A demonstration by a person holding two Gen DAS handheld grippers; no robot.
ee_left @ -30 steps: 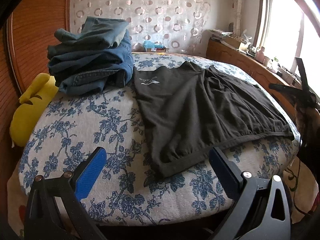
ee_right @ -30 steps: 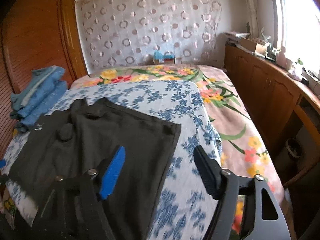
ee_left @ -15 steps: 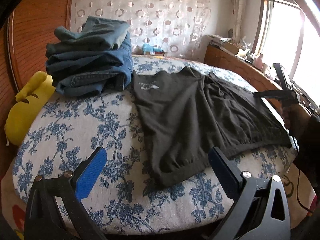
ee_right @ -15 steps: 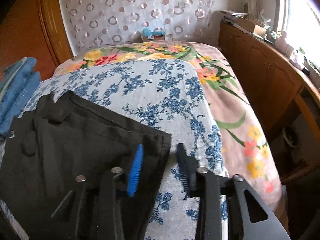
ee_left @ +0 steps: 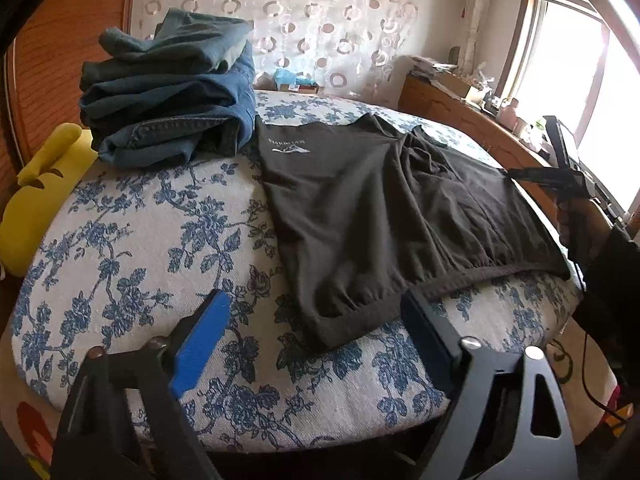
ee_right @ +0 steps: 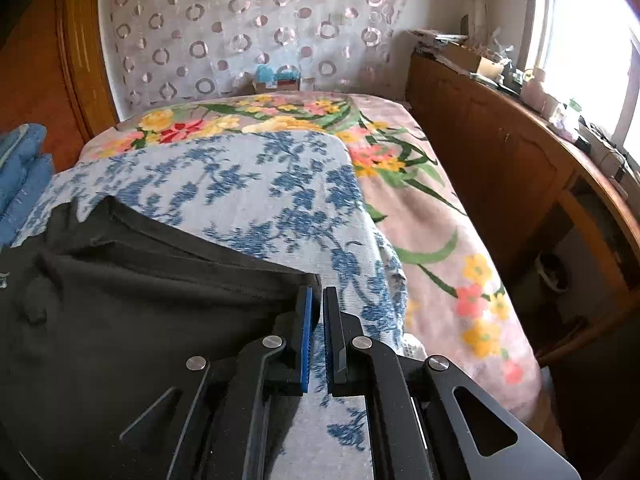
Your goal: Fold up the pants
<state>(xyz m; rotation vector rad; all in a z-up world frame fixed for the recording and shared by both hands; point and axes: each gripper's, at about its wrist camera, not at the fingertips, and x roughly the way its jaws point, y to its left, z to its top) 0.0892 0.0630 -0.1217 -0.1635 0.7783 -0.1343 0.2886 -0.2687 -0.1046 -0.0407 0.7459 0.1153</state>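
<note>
While the right gripper [ee_right: 316, 312] pinches the black pants' [ee_left: 380, 208] corner nearly shut, the left gripper [ee_left: 316, 340], gaping above the cuff [ee_left: 352, 320], should bite fully before lifting.

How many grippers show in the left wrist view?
2. The left gripper, open, is at the bottom, over the near end of the pants; the right gripper is at the right edge, shut on the pants' far corner.

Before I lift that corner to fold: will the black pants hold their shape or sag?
Probably sag: the black pants lie in soft wrinkles, draping flat over the bedspread. The fabric looks thin, so likely light. The right gripper pinches one corner only, so the rest should trail.
</note>
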